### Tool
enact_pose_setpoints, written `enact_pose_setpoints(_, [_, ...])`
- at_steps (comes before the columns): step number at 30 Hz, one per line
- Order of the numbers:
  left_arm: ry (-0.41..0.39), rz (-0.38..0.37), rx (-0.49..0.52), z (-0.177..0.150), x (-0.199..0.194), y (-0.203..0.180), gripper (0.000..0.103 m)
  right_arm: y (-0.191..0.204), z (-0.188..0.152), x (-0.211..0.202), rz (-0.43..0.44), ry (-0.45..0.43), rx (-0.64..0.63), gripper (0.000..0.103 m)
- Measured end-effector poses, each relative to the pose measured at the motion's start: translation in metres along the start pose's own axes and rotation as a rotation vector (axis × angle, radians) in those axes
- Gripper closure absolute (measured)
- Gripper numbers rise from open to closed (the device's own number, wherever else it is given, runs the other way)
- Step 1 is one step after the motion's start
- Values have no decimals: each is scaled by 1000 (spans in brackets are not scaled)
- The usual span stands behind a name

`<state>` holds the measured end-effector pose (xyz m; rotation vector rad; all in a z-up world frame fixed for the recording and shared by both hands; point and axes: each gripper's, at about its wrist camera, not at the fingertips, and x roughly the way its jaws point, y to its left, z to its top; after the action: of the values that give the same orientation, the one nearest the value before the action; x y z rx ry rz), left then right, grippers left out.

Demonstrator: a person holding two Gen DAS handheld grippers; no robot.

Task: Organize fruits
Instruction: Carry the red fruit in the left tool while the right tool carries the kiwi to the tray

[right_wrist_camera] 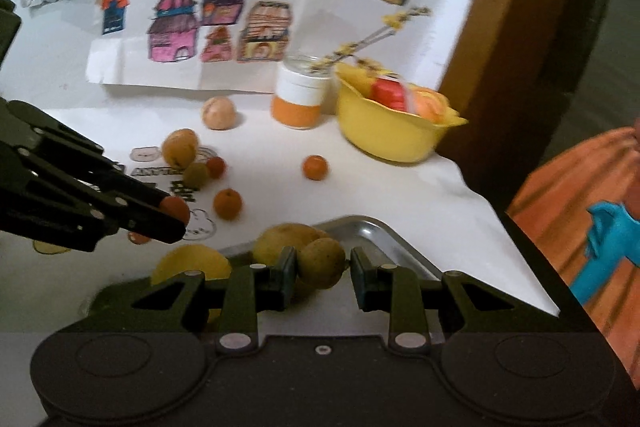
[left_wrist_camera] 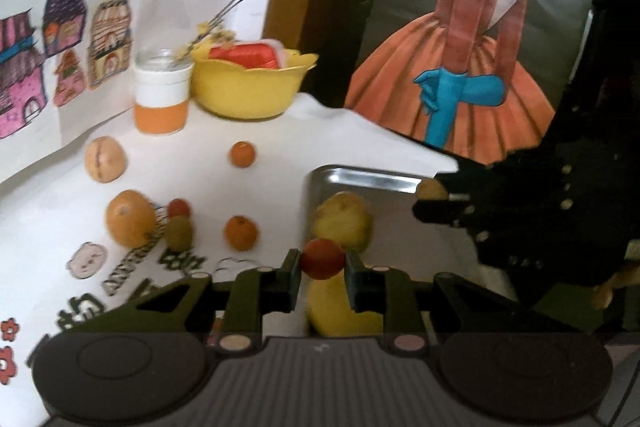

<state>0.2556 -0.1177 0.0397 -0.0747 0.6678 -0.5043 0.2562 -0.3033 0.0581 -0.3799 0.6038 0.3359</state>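
My left gripper (left_wrist_camera: 322, 261) is shut on a small red fruit (left_wrist_camera: 322, 258) and holds it above the near left corner of a steel tray (left_wrist_camera: 368, 179). In the tray lie a yellow pear-like fruit (left_wrist_camera: 344, 223) and a yellow lemon-like fruit (left_wrist_camera: 340, 307). My right gripper (right_wrist_camera: 323, 263) holds a small brown-yellow fruit (right_wrist_camera: 322, 261) over the tray (right_wrist_camera: 372, 231); it also shows in the left wrist view (left_wrist_camera: 430, 191). The left gripper with its red fruit shows in the right wrist view (right_wrist_camera: 176, 211). Loose on the white table lie two small oranges (left_wrist_camera: 241, 233) (left_wrist_camera: 242, 154), a big orange (left_wrist_camera: 130, 218), a tan fruit (left_wrist_camera: 105, 159), a green fruit (left_wrist_camera: 179, 233) and a red fruit (left_wrist_camera: 179, 207).
A yellow bowl (left_wrist_camera: 248, 87) with red and white packs stands at the back, beside a white and orange jar (left_wrist_camera: 162, 99) with flower stems. Children's drawings hang on the wall. A painted picture of an orange dress (left_wrist_camera: 460, 75) stands right of the table edge.
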Motion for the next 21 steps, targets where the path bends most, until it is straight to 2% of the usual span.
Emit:
enact_pose_setpoints(6, [-15,-37,4,4,10,-33,78,-8,-30,-10,-84,-24,81,72])
enact_pose_setpoints(13, [5,-62,-12,-2,28,-59,78,-9,-67,-20,-173,-23,193,72])
enact_pose_setpoints(21, [22,-16,-30,-11,45,-69,78,2,-87,-26,-256,-51,264,72])
